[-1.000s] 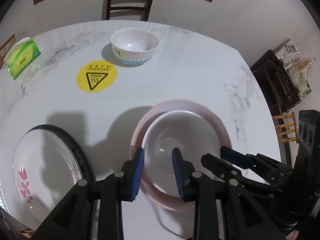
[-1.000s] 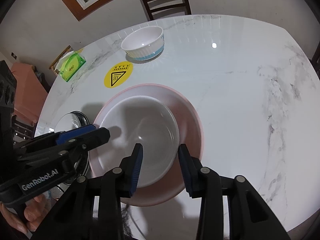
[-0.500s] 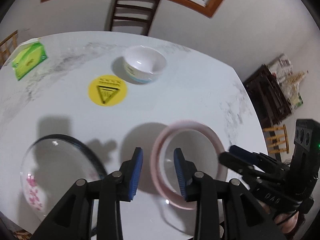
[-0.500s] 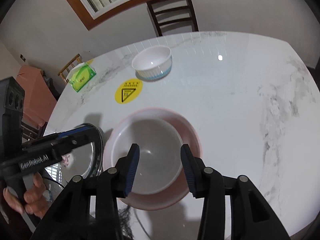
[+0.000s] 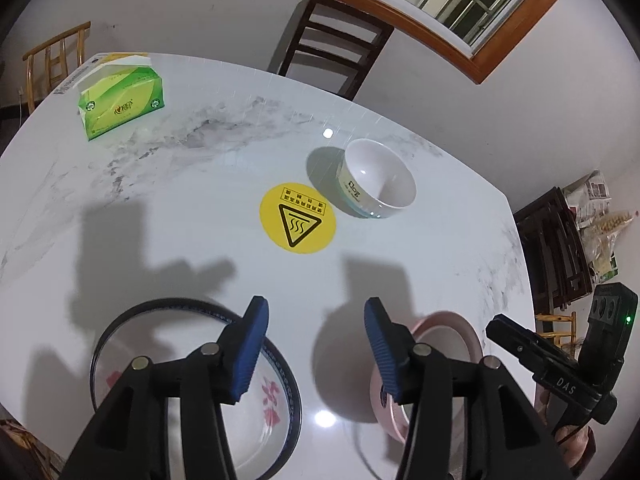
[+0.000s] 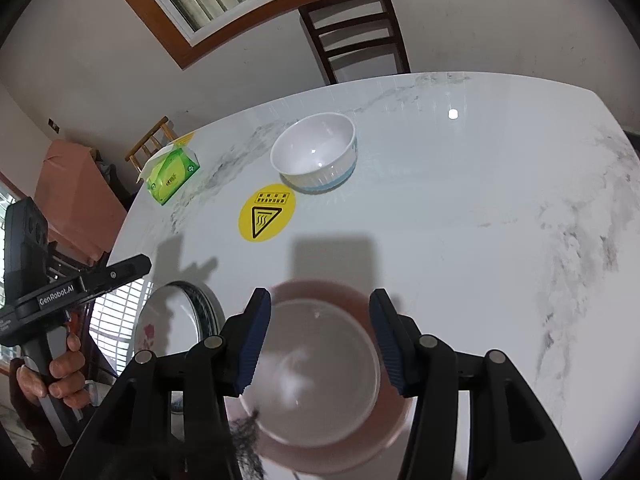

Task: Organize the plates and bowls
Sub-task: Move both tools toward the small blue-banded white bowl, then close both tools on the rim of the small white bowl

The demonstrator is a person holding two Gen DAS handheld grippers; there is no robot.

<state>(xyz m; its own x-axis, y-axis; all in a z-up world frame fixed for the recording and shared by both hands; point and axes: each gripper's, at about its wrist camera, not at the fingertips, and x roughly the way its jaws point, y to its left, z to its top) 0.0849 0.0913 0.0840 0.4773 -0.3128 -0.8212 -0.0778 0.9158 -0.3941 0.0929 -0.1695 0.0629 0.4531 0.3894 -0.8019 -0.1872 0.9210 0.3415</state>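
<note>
In the right wrist view we look straight down on a plain white bowl (image 6: 320,368) nested in a pink plate (image 6: 352,452) at the bottom centre of the frame; the left wrist view gives only the pink plate's rim (image 5: 448,324) at lower right, behind one of the fingers. That left view in turn shows most of the flowered plate (image 5: 256,420) at lower left, glossy white with a dark patterned rim and pink blossoms, while the right view catches only a slice of it (image 6: 168,320) at left. The ribbed white bowl with a pale blue base stands apart at upper centre in both views (image 5: 378,178) (image 6: 316,156), just beyond a round yellow warning sticker (image 5: 298,222). The desk (image 5: 200,200) is polished white marble with grey veins. A green tissue pack (image 5: 120,100) sits at upper left. The left gripper (image 5: 316,344) has its ribbed blue fingers spread, having just been opening, with nothing between them. The right gripper (image 6: 320,344) likewise has just been opening, and its fingers stand apart over the nested bowl without pressing on it. A hand (image 6: 56,376) at lower left of the right view grips the left tool's handle
</note>
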